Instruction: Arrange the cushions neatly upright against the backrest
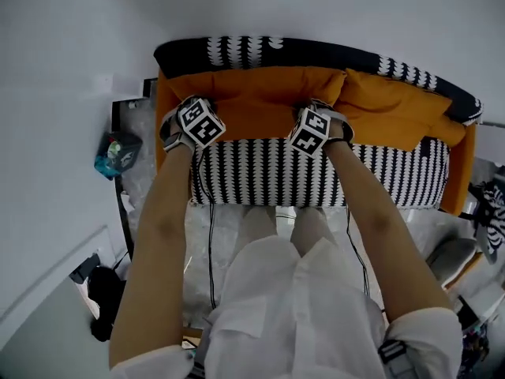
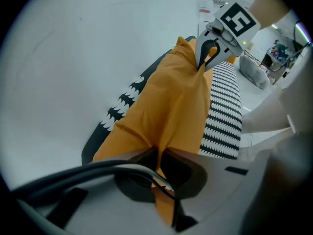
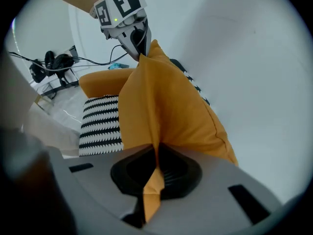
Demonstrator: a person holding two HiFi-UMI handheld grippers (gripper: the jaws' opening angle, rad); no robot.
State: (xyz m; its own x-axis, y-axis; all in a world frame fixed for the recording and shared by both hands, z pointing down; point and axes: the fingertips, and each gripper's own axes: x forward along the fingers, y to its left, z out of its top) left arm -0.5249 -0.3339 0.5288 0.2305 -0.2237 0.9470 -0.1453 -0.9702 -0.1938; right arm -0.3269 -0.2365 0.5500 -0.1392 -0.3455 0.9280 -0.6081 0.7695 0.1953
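Clamped on the top corners of one orange cushion (image 1: 252,97), left gripper (image 2: 159,155) and right gripper (image 3: 155,153) hold it against the backrest (image 1: 316,52); the second cushion (image 1: 390,105) looks yet to be straightened.

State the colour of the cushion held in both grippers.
The cushion is plain orange; the right gripper view shows it best.

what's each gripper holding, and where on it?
Same orange cushion: left gripper pinches one upper corner, right gripper pinches the other.
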